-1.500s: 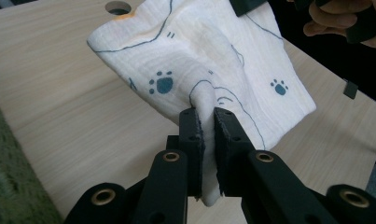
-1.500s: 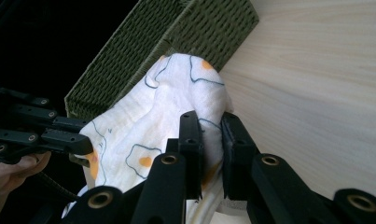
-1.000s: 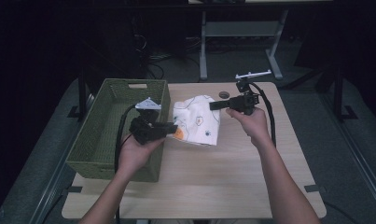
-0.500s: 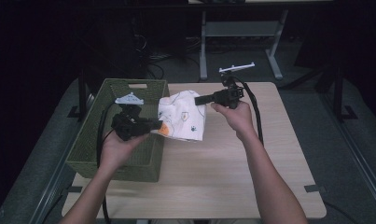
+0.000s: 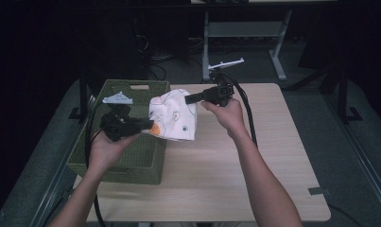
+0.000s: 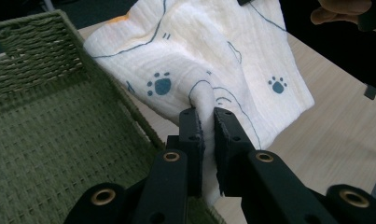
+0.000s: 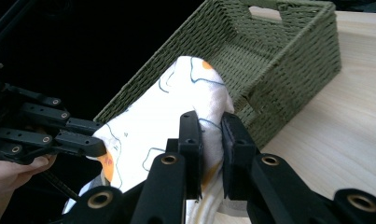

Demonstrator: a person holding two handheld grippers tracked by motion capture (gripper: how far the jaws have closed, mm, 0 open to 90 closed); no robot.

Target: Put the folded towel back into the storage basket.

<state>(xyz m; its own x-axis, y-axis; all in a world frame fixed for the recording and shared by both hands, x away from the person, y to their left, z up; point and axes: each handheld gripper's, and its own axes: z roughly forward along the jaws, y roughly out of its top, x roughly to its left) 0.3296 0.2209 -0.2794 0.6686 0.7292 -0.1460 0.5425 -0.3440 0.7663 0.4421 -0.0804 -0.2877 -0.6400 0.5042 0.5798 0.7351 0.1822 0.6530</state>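
A white cloth [image 5: 175,116] printed with blue paw marks and orange patches hangs in the air between my two grippers, over the right rim of the green woven basket [image 5: 115,163]. My left gripper [image 5: 149,125] is shut on the cloth's left edge; in the left gripper view a fold of the cloth [image 6: 232,60] is pinched between the jaws of that gripper [image 6: 208,120]. My right gripper [image 5: 188,99] is shut on the cloth's upper right corner, and the right gripper view shows the cloth [image 7: 157,121] clamped in that gripper [image 7: 209,125], with the left gripper [image 7: 90,148] farther off.
The basket [image 7: 288,51] stands on the left part of the light wooden table [image 5: 254,179]. Its inside [image 6: 55,154] holds nothing that I can see. Black cables trail from both grippers. Dark floor and a metal stand lie beyond the table.
Both hands have moved left and upward with the cloth held between them. The cloth now hangs nearer the basket, partly above its right rim.
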